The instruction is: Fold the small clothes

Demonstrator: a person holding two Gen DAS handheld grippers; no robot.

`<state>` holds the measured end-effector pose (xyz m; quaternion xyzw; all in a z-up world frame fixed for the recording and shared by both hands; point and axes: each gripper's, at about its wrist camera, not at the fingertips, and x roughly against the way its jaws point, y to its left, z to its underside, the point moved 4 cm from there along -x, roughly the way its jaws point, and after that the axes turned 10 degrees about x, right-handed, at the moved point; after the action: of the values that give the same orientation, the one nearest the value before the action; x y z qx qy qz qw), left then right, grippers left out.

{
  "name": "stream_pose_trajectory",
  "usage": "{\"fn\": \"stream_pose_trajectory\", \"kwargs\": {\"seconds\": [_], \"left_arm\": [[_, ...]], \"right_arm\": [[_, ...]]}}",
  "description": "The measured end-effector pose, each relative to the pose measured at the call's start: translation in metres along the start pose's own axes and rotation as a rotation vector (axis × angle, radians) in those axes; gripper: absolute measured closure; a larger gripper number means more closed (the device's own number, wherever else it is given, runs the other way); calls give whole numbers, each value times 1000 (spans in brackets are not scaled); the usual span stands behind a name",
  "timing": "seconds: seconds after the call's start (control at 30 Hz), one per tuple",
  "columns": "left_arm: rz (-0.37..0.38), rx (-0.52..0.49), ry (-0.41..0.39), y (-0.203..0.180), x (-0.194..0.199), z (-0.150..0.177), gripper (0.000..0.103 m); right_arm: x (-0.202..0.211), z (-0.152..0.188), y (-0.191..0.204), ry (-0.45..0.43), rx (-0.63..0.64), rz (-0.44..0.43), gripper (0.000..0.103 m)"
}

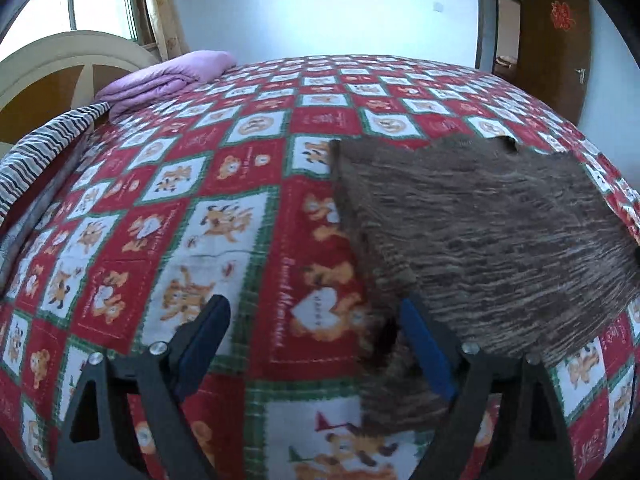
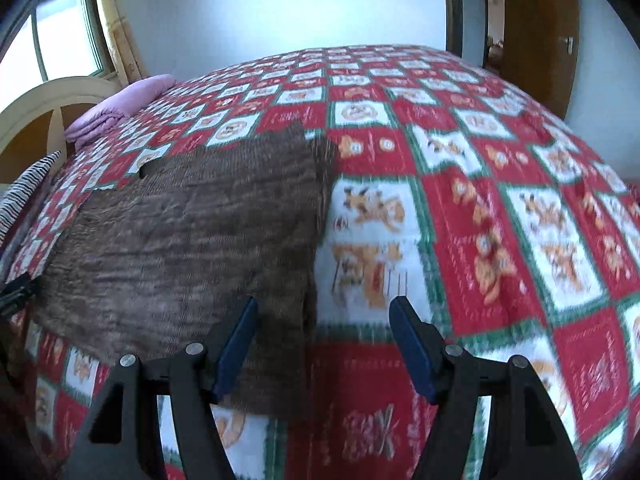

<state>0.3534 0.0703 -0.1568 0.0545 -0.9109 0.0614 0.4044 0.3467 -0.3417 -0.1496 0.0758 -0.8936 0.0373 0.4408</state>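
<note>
A brown knit garment (image 1: 480, 220) lies flat on the red, white and green bear-print bedspread (image 1: 180, 208). In the left wrist view it fills the right side. My left gripper (image 1: 314, 312) is open, hovering at the garment's near left corner. The right fingertip (image 1: 416, 332) is against the brown fabric and the left one is over bare bedspread. In the right wrist view the garment (image 2: 192, 232) fills the left side. My right gripper (image 2: 325, 308) is open and straddles the garment's right edge. Its left fingertip (image 2: 240, 332) is over the knit and the other over the bedspread (image 2: 500, 240).
A folded purple blanket (image 1: 168, 76) and a striped cloth (image 1: 44, 148) lie at the far left by the cream headboard (image 1: 60, 56). Beyond the bed's far right side is a brown door (image 1: 556, 40). A window (image 2: 60, 40) is at the far left.
</note>
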Motion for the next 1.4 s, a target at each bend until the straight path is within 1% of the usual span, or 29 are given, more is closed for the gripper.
{"fn": "stream_pose_trajectory", "kwargs": {"seconds": [0.03,0.07,0.1,0.13,0.17,0.23,0.3,0.33,0.37,0.43,0.53,0.7,0.77,0.8,0.9,0.97,1.1,1.17,1.23,1.33,1.37,1.4], "left_arm": [[8,6,4,0,0,1,21],[24,15,7,-2,-1,1,27],[32,18,8,-1,0,3,30],[42,18,15,-3,-2,4,35],[48,18,18,-4,-2,5,36],[49,6,17,-6,-3,7,36],[48,11,19,-6,-4,7,36],[48,14,21,-6,-4,7,35],[51,14,20,-6,-4,8,35],[56,15,19,-6,-4,9,35],[66,31,24,-3,-4,11,35],[60,68,26,4,-3,13,35],[48,106,32,11,-2,15,35],[54,133,33,16,-1,17,35],[57,227,9,33,4,17,35],[62,254,7,37,7,18,35],[76,247,-22,30,20,14,34],[76,250,-44,29,25,10,26],[74,243,-66,26,29,3,23],[39,159,-40,14,18,-1,23],[1,118,-22,10,9,0,23],[-58,82,1,10,1,2,23]], "right_arm": [[0,1,2,-4,0,-10,34],[1,1,4,-10,10,-13,38],[1,1,6,-10,22,-10,49],[0,1,9,-2,37,0,54],[-1,1,10,4,41,0,58],[-8,2,10,21,27,-39,67],[-11,3,9,23,19,-64,89],[-10,3,11,17,26,-70,91],[-6,4,14,9,46,-53,93],[0,9,15,3,58,-33,95],[5,21,12,-2,44,-27,97],[6,26,9,-5,6,-39,98],[9,29,12,-4,10,-35,99],[10,32,14,-3,14,-36,100],[11,39,15,0,31,-23,100],[11,40,14,1,20,-30,100],[9,41,18,6,42,-4,100],[10,43,20,6,49,10,100],[11,44,20,4,47,15,100],[11,45,20,6,44,19,100],[11,45,21,6,44,24,100],[11,45,21,6,47,29,100]]}}
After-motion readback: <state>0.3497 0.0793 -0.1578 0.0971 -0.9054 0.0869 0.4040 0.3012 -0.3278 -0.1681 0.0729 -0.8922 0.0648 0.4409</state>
